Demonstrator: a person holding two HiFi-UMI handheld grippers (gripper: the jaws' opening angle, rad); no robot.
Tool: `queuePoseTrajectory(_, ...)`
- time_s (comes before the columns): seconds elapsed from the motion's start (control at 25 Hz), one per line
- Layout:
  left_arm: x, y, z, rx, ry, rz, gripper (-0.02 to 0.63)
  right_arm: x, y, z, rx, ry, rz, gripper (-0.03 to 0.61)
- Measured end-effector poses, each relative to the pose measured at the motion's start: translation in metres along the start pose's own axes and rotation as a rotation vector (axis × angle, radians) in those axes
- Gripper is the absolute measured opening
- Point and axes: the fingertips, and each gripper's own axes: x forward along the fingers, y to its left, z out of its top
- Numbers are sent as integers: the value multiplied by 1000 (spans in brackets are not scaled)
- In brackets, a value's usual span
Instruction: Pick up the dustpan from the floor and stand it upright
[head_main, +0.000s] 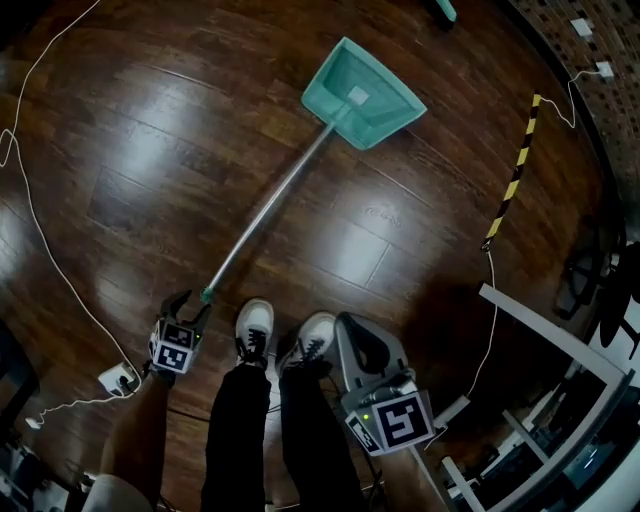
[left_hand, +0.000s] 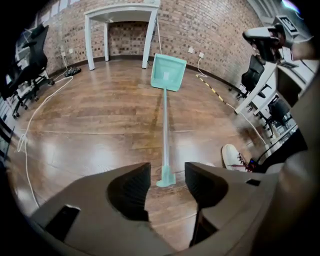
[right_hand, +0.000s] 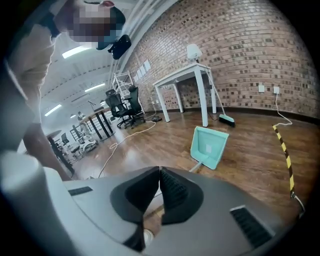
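The dustpan lies flat on the wooden floor, its teal pan (head_main: 362, 92) far from me and its long silver handle (head_main: 270, 205) running back toward my feet. The handle's teal end (head_main: 207, 295) sits just in front of my left gripper (head_main: 190, 308). In the left gripper view the pan (left_hand: 168, 72) is far ahead, and the handle end (left_hand: 166, 178) lies on the floor between the open jaws of the left gripper (left_hand: 167, 170), untouched by either pad. My right gripper (head_main: 347, 325) hangs beside my right shoe, shut and empty (right_hand: 160, 172), with the pan (right_hand: 209, 146) beyond it.
My two white shoes (head_main: 255, 328) stand beside the handle end. A white cable (head_main: 40, 220) loops over the floor at the left to a plug block (head_main: 118, 378). A yellow-black strip (head_main: 512, 175) lies at the right, near a white frame (head_main: 540, 330). A broom (right_hand: 226, 119) leans by a white table (right_hand: 187, 75).
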Motion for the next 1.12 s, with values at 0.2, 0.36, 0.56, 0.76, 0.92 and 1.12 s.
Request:
queuePoseTrajectory(0.2, 47, 6, -43, 119, 35, -18, 229, 12, -5, -7, 38, -26, -17, -17)
queuePoseTrajectory(0.36, 70, 7, -57, 181, 65, -7, 229, 15, 5, -33, 52, 7, -3, -17)
queuePoseTrajectory(0.56, 85, 6, -60, 278, 100, 36, 152, 13, 12, -45, 66, 22, 1, -17)
queuePoseTrajectory(0.76, 71, -5, -42, 287, 77, 32, 155, -3, 11, -36, 80, 9, -22, -17)
queuePoseTrajectory(0.92, 41, -24, -11, 292, 43, 13, 155, -26, 12, -11, 93, -11, -45, -17)
queuePoseTrajectory(1.12, -1, -43, 51, 279, -22, -5, 155, -55, 16, 40, 112, -65, -66, -17)
